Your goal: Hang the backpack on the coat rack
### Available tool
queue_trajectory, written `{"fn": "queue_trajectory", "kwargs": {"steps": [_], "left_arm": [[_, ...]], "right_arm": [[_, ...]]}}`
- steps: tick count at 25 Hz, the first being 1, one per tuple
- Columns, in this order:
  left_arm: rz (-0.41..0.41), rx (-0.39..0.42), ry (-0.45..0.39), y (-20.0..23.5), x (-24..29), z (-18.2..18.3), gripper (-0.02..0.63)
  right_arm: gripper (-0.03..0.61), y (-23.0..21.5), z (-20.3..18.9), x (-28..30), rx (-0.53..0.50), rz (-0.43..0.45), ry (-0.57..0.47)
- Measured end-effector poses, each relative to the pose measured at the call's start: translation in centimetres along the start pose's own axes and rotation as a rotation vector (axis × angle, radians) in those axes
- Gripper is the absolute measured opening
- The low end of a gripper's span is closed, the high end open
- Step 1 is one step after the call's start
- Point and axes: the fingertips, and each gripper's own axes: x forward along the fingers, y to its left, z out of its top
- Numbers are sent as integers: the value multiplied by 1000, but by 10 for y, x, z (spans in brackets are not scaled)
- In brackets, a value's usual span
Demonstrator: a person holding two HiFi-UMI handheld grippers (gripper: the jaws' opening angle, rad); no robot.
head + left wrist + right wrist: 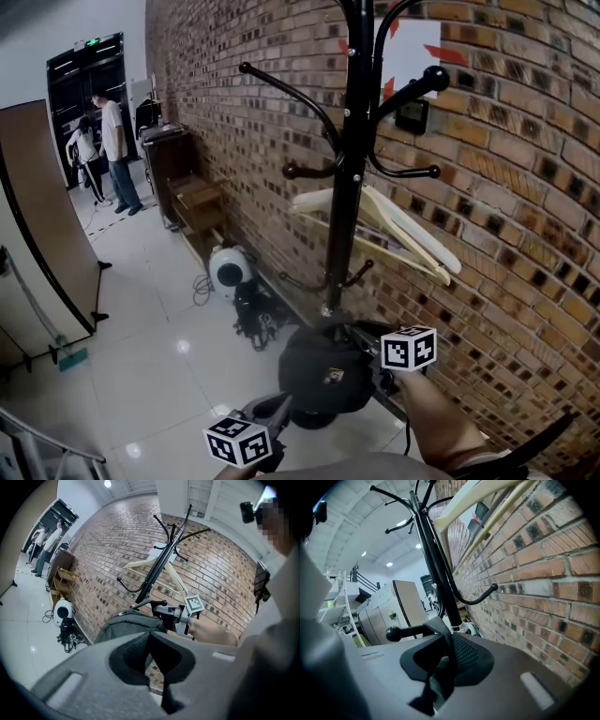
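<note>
The black coat rack [354, 141] stands against the brick wall. A dark grey backpack [319, 370] hangs low beside its pole. In the right gripper view its grey strap [440, 630] lies over a low hook arm with a ball end [392, 633] and runs down between the jaws of my right gripper [447, 656], which is shut on it. In the head view the right gripper [370, 352] sits at the bag's right. My left gripper [281, 405] is at the bag's lower left. Its jaws [150, 656] are shut on dark backpack fabric, with the bag [126, 623] bulging just beyond.
Pale wooden hangers [394, 225] hang on the rack above the bag. A white round appliance [228, 270] and tangled cables [253, 319] lie on the floor by the wall. Beyond them are a wooden shelf [192, 197], a brown partition [42, 216] and two people [112, 150].
</note>
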Motion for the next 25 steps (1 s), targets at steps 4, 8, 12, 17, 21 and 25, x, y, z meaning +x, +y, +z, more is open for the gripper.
{"fn": "queue_trajectory", "kwargs": {"steps": [4, 8, 12, 17, 21, 25], "left_arm": [[-4, -8, 7, 0, 2, -3, 2], [-7, -16, 19, -3, 7, -9, 2], [-16, -16, 34, -10, 14, -14, 2], [-30, 22, 26, -24, 6, -16, 2], [-46, 41, 19, -41, 1, -18, 2], [-54, 33, 26, -68, -3, -30, 2]], "right_arm": [[61, 3, -5, 6, -26, 32, 19], [63, 4, -9, 9, -42, 25, 26], [74, -1, -9, 6, -40, 7, 43], [138, 3, -10, -11, 28, 21, 54], [155, 10, -30, -52, 58, 22, 55], [133, 48, -81, -102, 26, 60, 104]]}}
